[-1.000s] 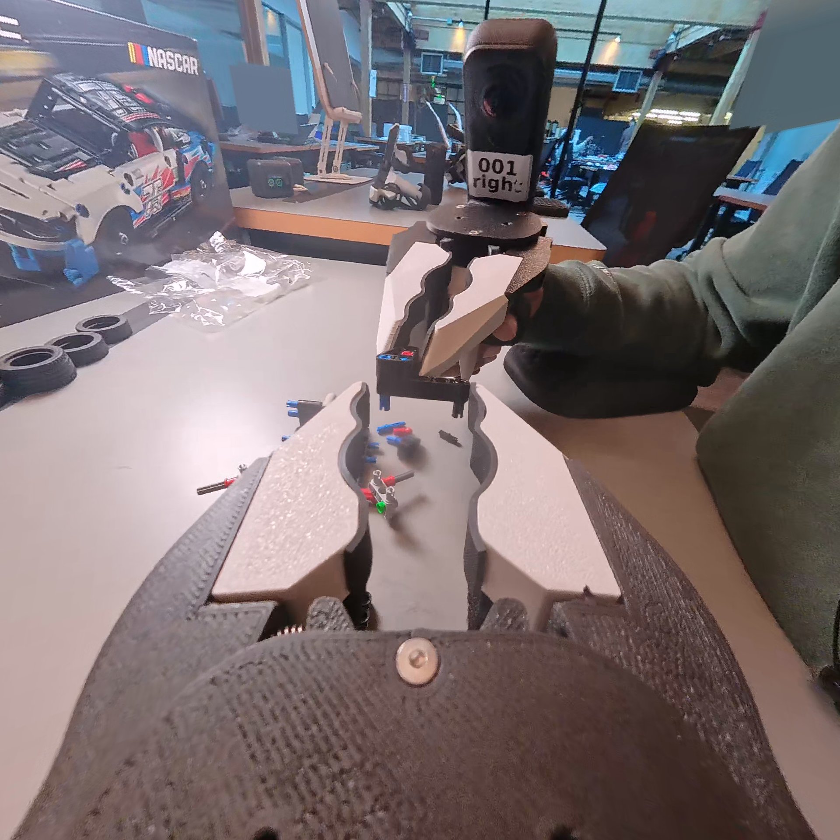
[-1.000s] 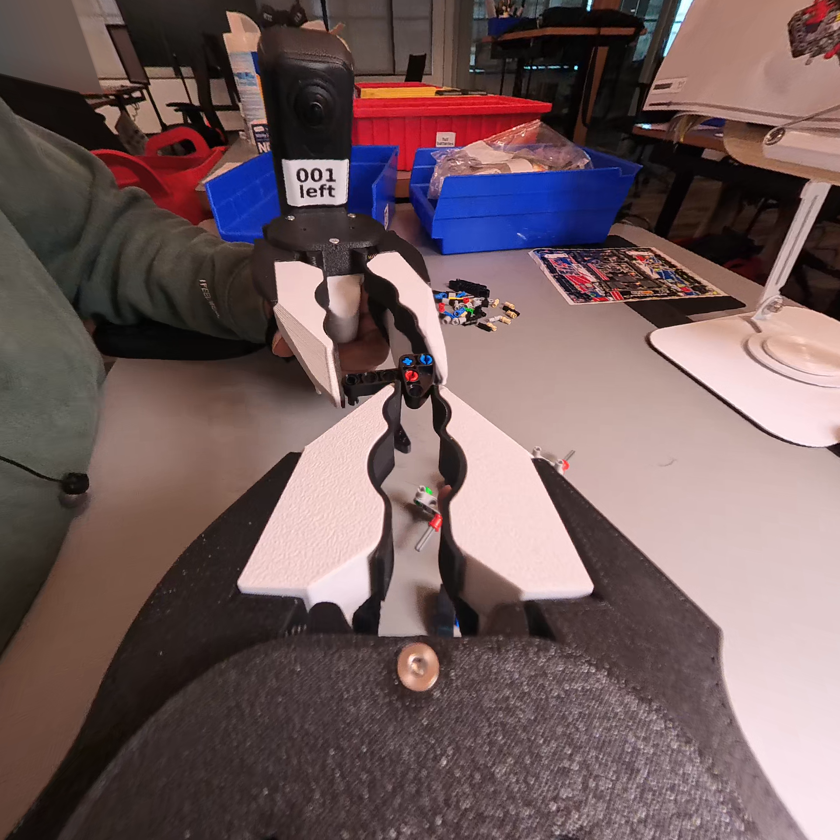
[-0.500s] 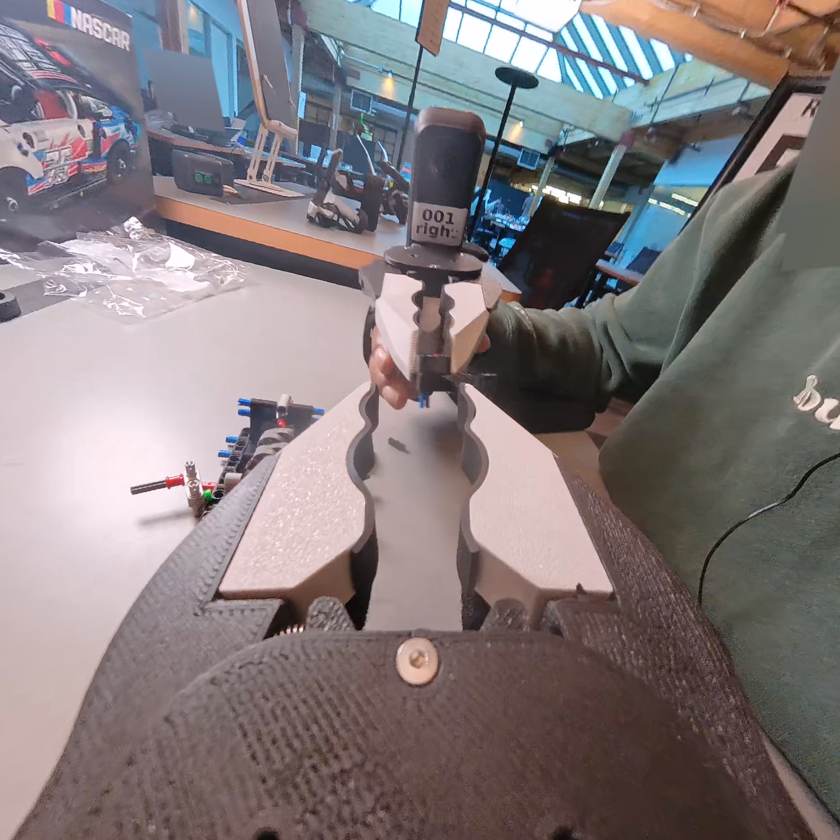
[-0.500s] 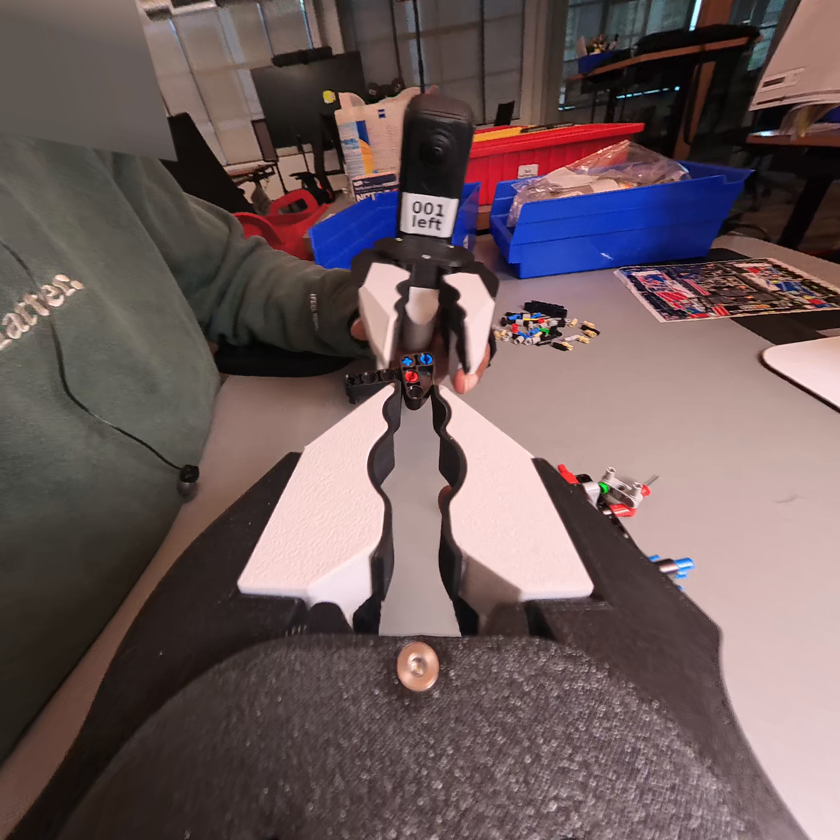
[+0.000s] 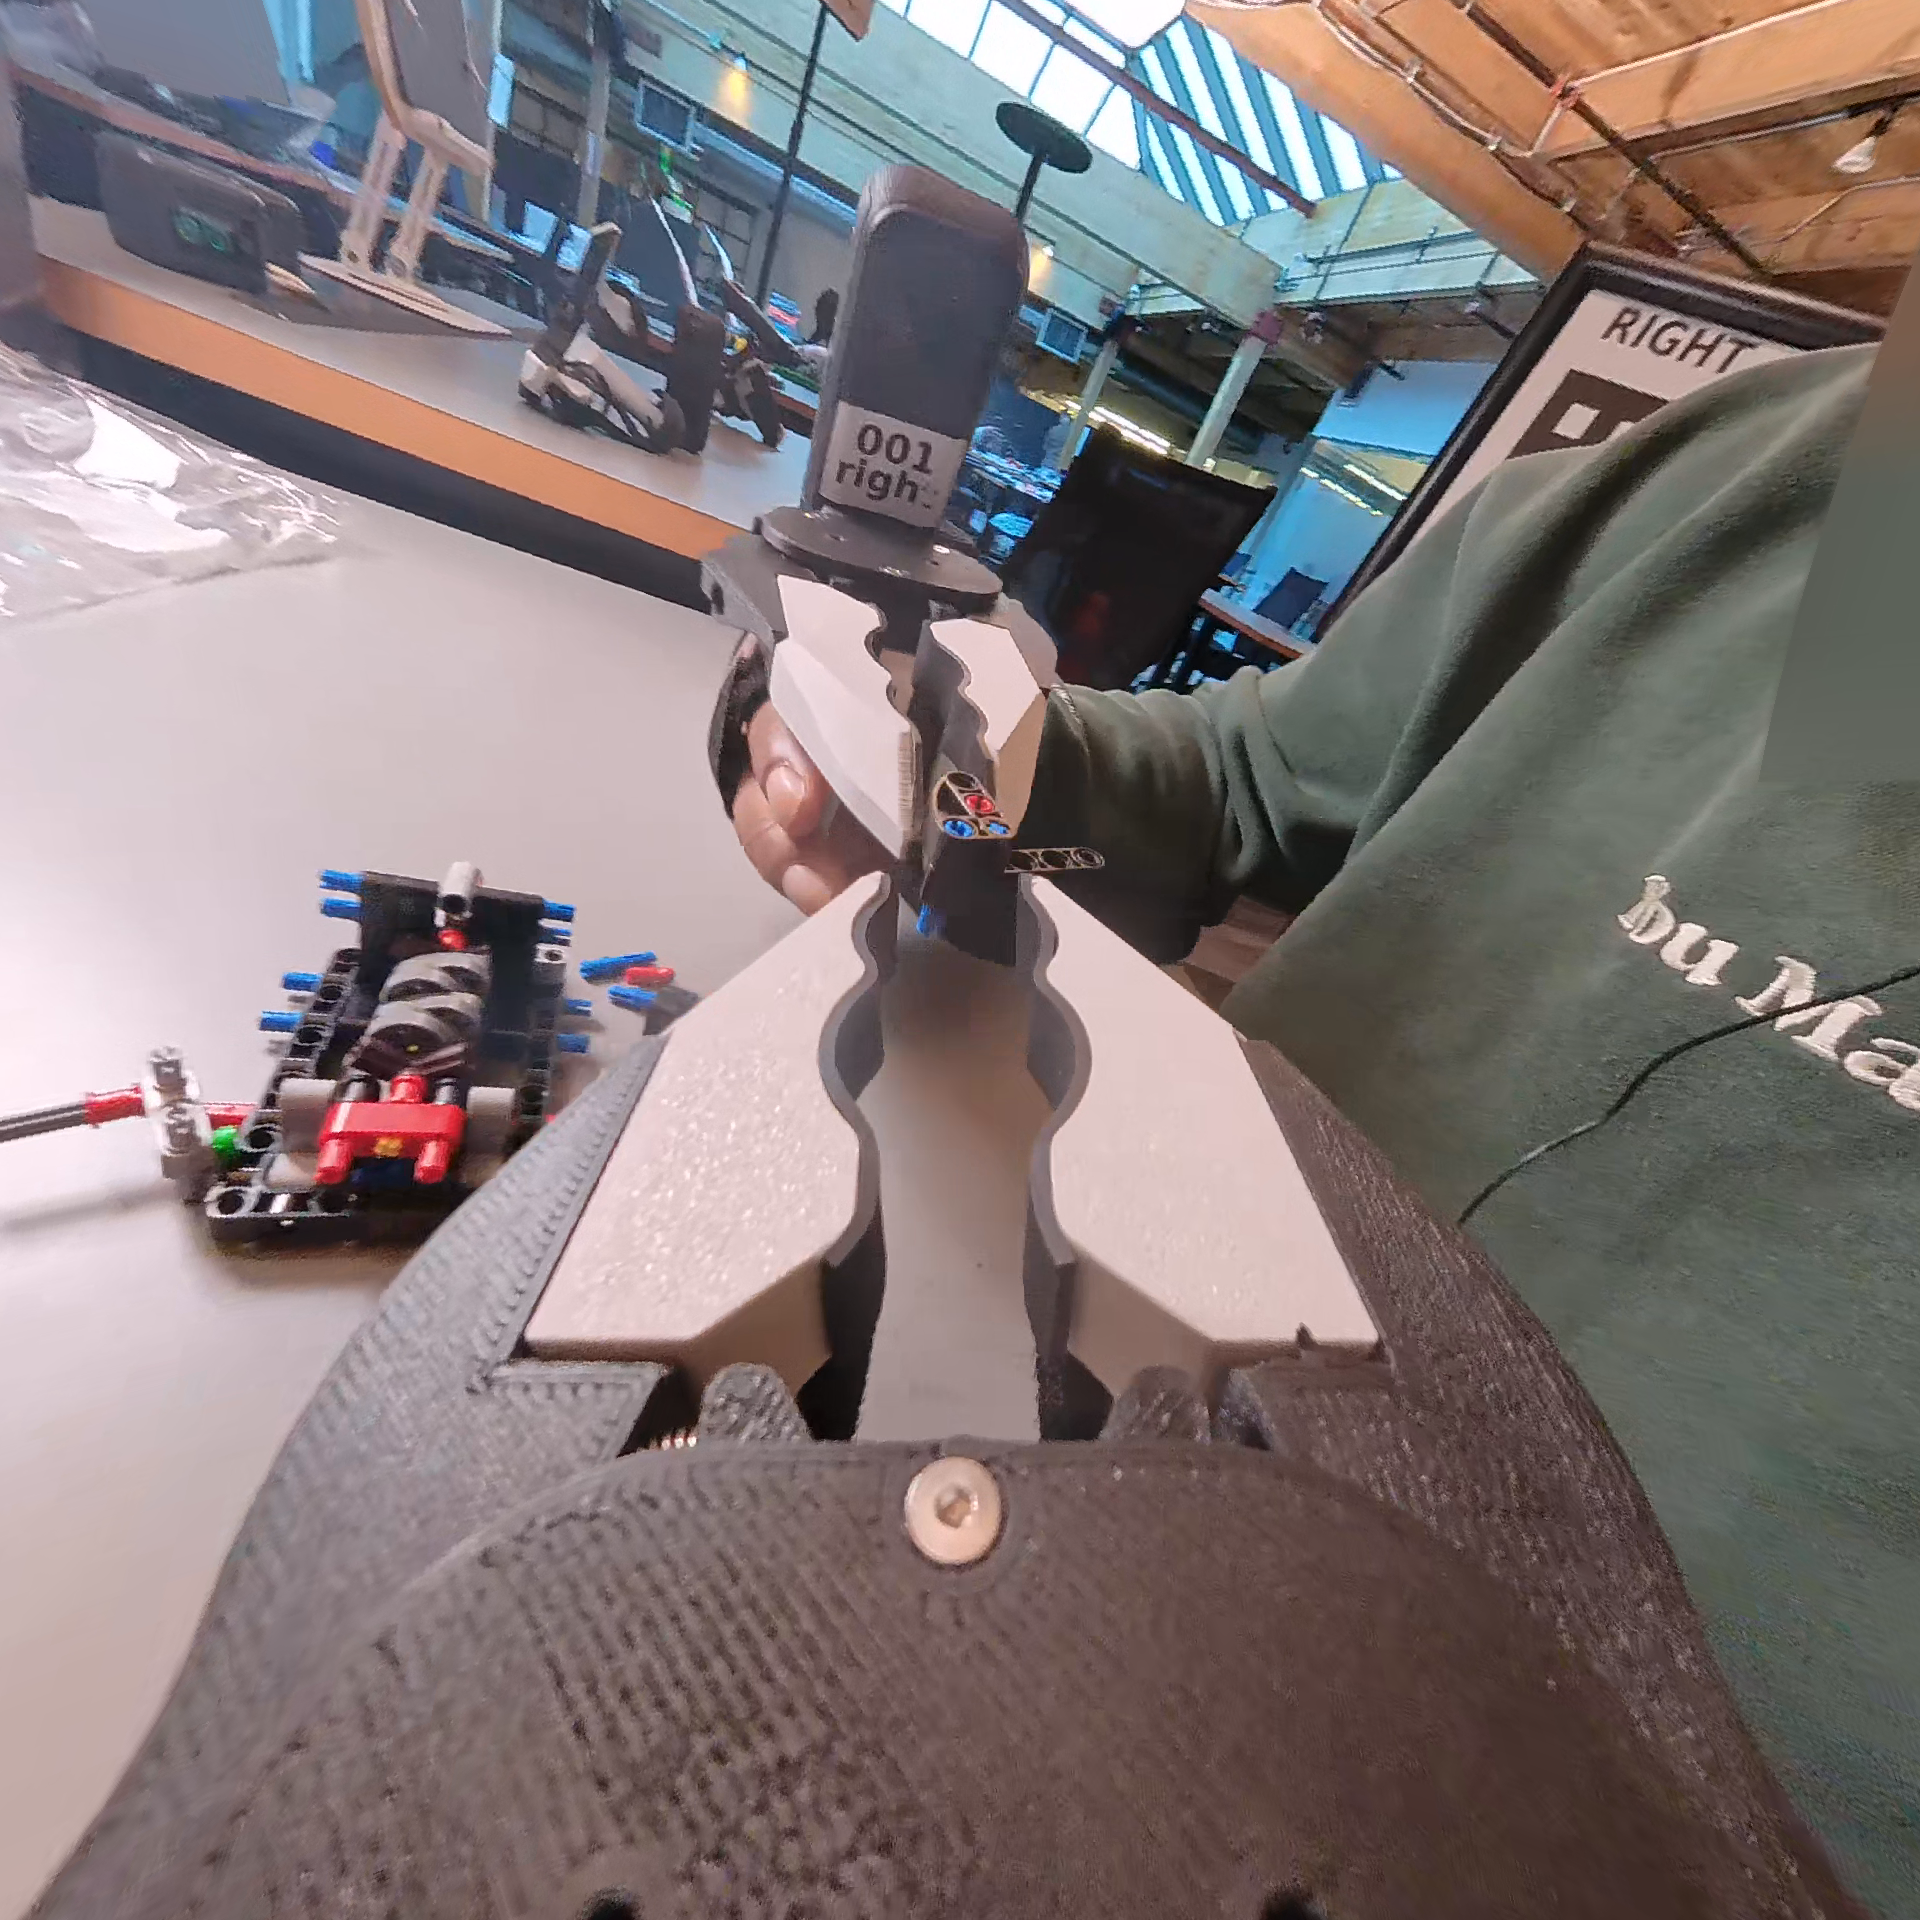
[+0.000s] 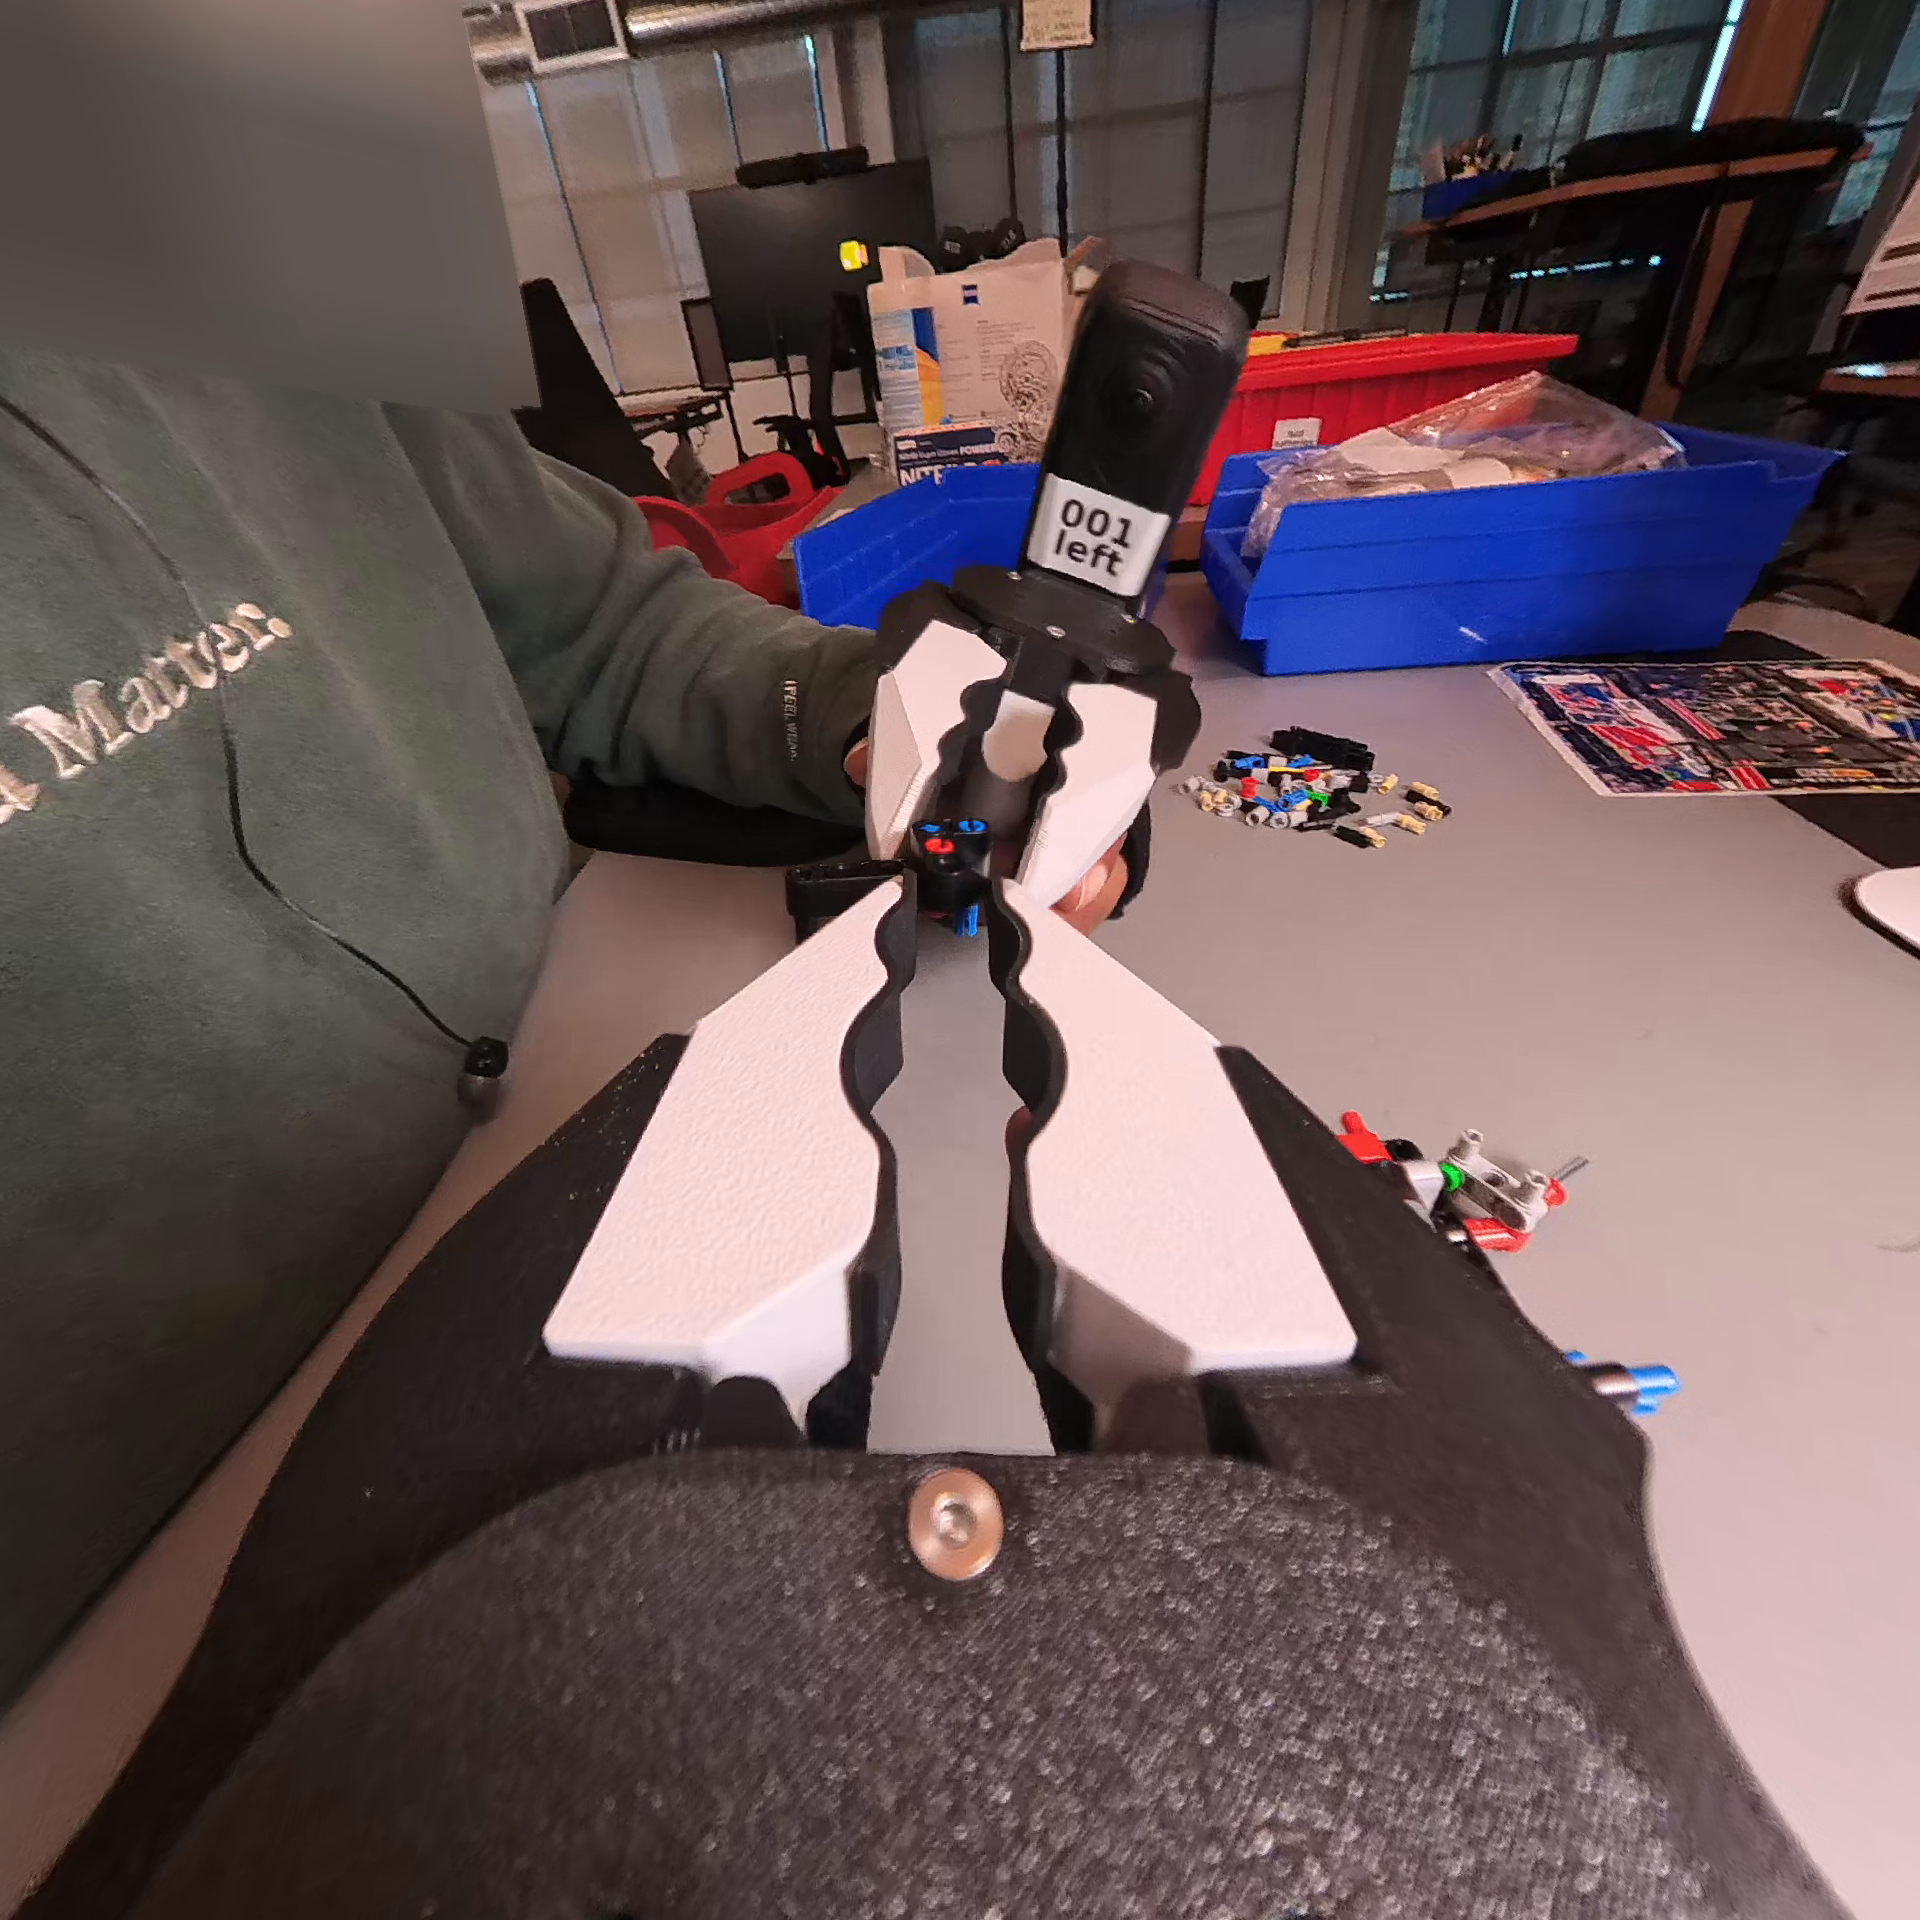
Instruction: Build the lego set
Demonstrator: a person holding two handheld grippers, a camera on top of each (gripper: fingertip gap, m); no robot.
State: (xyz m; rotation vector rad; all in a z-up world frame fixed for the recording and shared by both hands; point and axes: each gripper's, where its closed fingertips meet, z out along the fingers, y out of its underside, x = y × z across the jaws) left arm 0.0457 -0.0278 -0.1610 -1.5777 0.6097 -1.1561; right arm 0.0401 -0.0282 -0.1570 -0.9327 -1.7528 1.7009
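Black lego chassis [image 5: 390, 1049] with blue pins and red block, blue bins [image 6: 1496, 556], red bin [image 6: 1403, 379], green sweatshirt sleeve [image 5: 1299, 748], grey table [image 5: 312, 748]

Both raised, left hand-held gripper [image 5: 951, 914] (fingers apart) faces the clamped right hand-held gripper [image 6: 951, 899].

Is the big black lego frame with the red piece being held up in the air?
No, the black lego frame lies flat on the grey table, left of the left hand-held gripper, with nothing gripping it.
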